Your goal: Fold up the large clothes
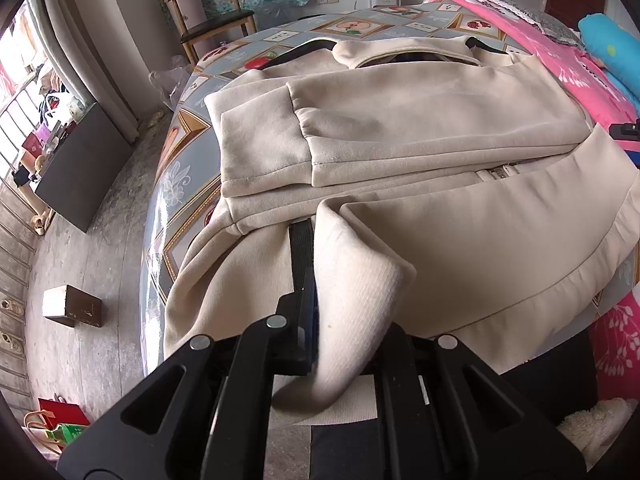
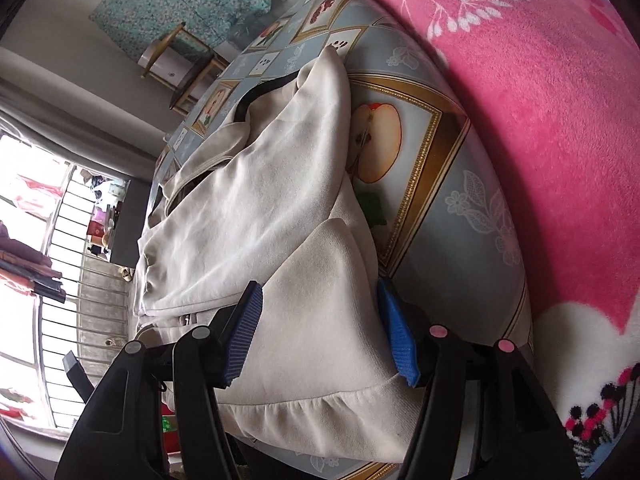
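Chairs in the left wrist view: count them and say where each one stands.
1. A wooden chair with a dark seat stands on the floor past the far end of the patterned table, against the wall. Others may be hidden behind the table.

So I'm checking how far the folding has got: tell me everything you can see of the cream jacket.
The cream jacket looks like soft fleece knit with black trim, a ribbed hem band and a front zipper. It lies flat on the fruit-print tablecloth, sleeves folded across the chest, cuffs side by side. The left hand-held gripper is shut on a fold of its lower edge. The right hand-held gripper stands open astride the hem, pads not pressing. A pink blanket lies beside it.
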A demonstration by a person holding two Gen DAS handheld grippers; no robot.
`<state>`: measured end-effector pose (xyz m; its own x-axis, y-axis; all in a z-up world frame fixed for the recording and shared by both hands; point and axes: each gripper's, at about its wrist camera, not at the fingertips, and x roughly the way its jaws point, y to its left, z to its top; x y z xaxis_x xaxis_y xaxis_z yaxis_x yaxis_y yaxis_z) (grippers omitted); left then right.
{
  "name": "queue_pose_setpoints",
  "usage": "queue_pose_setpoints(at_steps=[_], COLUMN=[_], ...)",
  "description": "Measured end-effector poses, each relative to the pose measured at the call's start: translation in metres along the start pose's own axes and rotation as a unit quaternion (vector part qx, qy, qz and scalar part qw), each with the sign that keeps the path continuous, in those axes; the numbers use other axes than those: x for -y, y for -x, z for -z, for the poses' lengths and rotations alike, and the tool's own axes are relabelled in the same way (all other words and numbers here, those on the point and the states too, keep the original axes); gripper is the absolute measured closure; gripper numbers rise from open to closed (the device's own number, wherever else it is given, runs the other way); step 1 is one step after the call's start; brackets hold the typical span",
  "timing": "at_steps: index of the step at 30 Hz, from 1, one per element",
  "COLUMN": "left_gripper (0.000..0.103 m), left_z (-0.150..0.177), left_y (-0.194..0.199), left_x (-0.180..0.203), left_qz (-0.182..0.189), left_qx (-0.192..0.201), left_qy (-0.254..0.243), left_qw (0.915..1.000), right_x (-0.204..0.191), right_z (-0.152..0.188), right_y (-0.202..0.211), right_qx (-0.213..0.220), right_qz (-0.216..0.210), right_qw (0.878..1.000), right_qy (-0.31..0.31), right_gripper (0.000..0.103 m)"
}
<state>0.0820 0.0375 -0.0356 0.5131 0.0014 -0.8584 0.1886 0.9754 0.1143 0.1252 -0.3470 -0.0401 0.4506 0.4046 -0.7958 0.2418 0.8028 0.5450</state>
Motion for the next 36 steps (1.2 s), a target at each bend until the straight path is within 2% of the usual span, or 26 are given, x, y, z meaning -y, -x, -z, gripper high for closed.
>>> queue_pose_setpoints(at_steps=[5, 14, 24, 31, 36], left_gripper=[0.094, 0.094, 0.094, 0.094, 0.093], left_z=[0.0, 0.0, 0.002, 0.001, 0.0], left_y=[0.0, 0.0, -0.001, -0.002, -0.003], left_x=[0.0, 0.0, -0.001, -0.005, -0.009], left_qz=[-0.001, -0.005, -0.002, 0.02, 0.032], left_qx=[0.0, -0.001, 0.008, 0.01, 0.008], left_qy=[-0.001, 0.0, -0.002, 0.003, 0.006], left_qw=[1.0, 1.0, 1.0, 0.9997, 0.9994], right_x=[-0.001, -0.023, -0.04, -0.038, -0.026], right_z=[0.002, 0.011, 0.025, 0.03, 0.02], right_y=[0.001, 0.01, 0.018, 0.023, 0.019], right_qx=[0.0, 0.005, 0.012, 0.017, 0.012], right_qz=[0.003, 0.025, 0.066, 0.02, -0.004], right_qw=[1.0, 0.997, 0.985, 0.977, 0.978], right_qy=[0.008, 0.068, 0.158, 0.212, 0.21], right_gripper=[0.045, 0.044, 0.044, 0.044, 0.044])
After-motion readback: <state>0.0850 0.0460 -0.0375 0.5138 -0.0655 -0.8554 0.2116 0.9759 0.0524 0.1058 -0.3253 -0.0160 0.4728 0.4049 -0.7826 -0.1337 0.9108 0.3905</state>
